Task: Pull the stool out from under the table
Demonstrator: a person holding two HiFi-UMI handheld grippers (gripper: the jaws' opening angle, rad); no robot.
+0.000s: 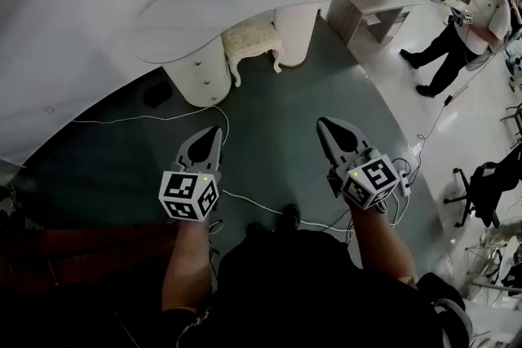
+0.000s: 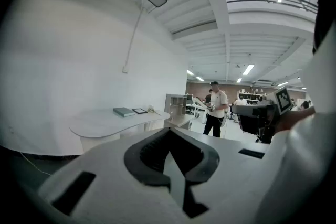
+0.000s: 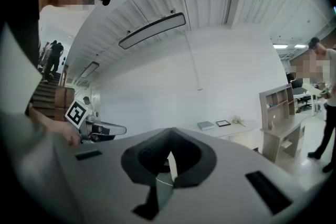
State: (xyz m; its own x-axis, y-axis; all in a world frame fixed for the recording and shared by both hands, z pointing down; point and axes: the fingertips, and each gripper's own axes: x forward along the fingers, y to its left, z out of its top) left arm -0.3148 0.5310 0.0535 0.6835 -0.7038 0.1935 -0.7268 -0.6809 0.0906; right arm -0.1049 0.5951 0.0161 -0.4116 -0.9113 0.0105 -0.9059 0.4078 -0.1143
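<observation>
Stool (image 1: 251, 39) sits tucked between the pedestals of the white counter (image 1: 163, 28), well apart from my left tool (image 1: 212, 134) and right tool (image 1: 326, 126), both closed on nothing. I judge a low one-sided pull could swing a leg into a pedestal, and the floor cable (image 1: 147, 117) could snag my approach.
</observation>
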